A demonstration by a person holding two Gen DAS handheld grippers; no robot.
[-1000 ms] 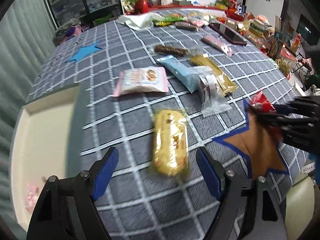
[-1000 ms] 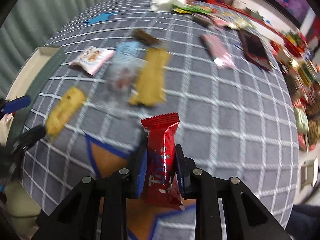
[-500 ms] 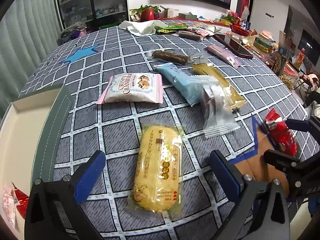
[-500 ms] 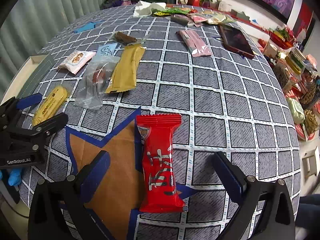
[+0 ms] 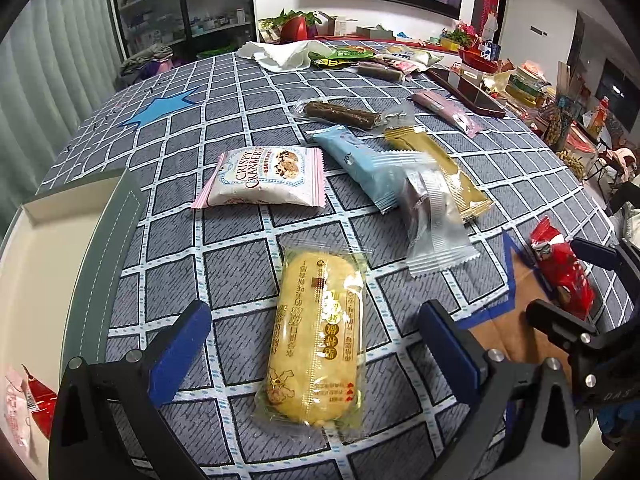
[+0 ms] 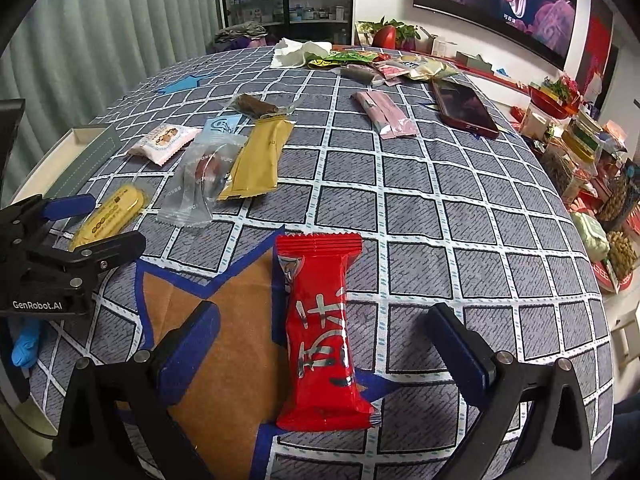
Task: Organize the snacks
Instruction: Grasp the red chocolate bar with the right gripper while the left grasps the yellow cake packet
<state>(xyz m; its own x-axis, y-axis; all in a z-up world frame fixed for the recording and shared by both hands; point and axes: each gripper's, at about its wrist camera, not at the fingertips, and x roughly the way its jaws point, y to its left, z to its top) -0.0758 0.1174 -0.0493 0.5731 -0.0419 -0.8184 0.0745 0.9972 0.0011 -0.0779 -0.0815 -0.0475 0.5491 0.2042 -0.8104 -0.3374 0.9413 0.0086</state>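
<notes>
Between spread right fingers [image 6: 188,344], red snack packet [image 6: 324,340], untouched.

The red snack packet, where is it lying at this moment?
In the right wrist view the red snack packet lies on the tablecloth, partly over the brown star patch, between the open jaws of the right gripper.
</notes>
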